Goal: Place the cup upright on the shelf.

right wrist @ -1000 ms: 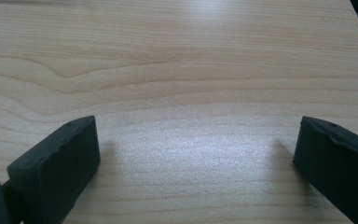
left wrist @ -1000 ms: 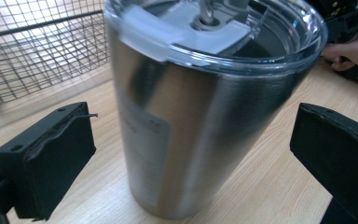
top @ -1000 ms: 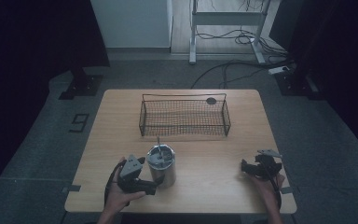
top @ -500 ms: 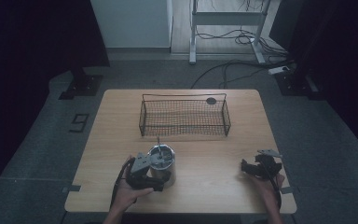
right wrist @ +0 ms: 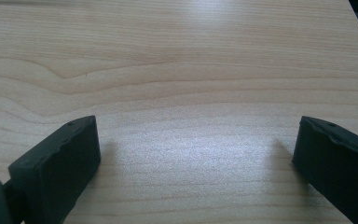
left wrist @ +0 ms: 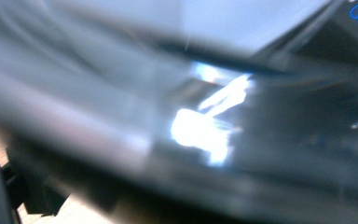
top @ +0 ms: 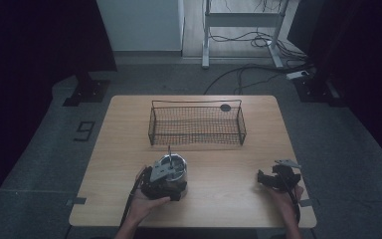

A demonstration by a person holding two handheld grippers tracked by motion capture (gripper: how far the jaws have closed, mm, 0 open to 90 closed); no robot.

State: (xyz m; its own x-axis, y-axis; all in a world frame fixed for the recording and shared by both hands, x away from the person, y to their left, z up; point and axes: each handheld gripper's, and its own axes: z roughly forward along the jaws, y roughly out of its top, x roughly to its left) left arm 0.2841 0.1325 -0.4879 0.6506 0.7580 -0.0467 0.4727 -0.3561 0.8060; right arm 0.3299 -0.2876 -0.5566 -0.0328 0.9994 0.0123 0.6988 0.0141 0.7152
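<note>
Pressing against left gripper (top: 171, 180) fingers, metal cup (top: 171, 168)

Room is dim. Floor (top: 40, 164) is grey, speckled carpet. A light wooden desk (top: 129, 124) stands at centre, its grain plain in the right gripper view. A pale wall panel (top: 139, 25) rises beyond the desk's far edge. Dark curtains (top: 35, 40) hang at both sides of the room. A metal frame stand (top: 241, 20) stands behind the far right corner, with black cables (top: 238, 74) and a white power strip (top: 297, 75) on the floor near it. A dark floor marking (top: 84, 131) lies off the desk's left edge.
</note>
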